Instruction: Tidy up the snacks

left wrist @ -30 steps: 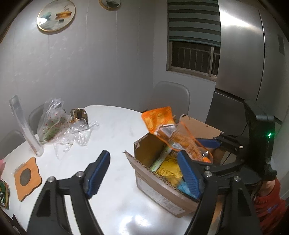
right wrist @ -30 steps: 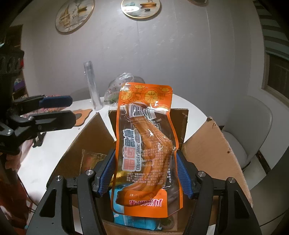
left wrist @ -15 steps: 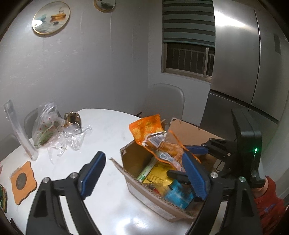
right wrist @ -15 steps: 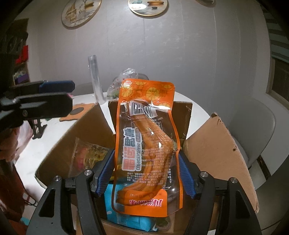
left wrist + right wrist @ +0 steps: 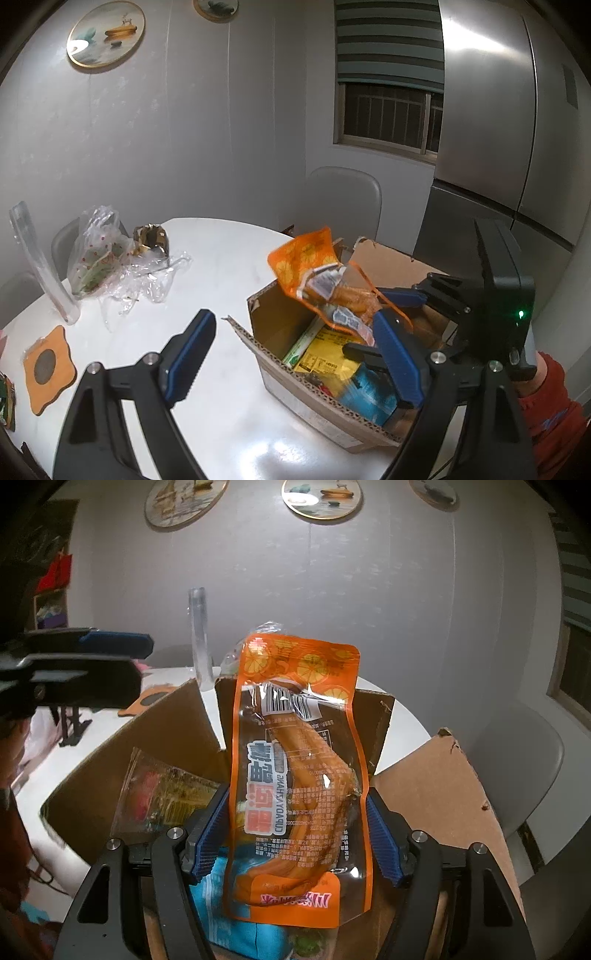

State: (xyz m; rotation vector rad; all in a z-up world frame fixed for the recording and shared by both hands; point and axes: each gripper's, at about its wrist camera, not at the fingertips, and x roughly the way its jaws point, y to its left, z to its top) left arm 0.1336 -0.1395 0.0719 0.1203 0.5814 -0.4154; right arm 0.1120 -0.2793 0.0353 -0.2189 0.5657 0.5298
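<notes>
Snack-sorting looks mid-step — the right gripper [image 5: 297,834] clamps an orange snack pouch [image 5: 295,775] above the open cardboard box [image 5: 280,325], the left gripper [image 5: 295,354] gapes wide and empty beside it — next, seemingly, carry it out or lower and release.

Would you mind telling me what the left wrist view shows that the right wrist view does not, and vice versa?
Only the left wrist view shows the yellow packet in the cardboard box, the gold-foil item, the refrigerator and the open left gripper head-on. Only the right wrist view shows the barcode on the orange snack pouch and the right gripper clamping it. Both show pouch, box, blue packet and orange coaster.
</notes>
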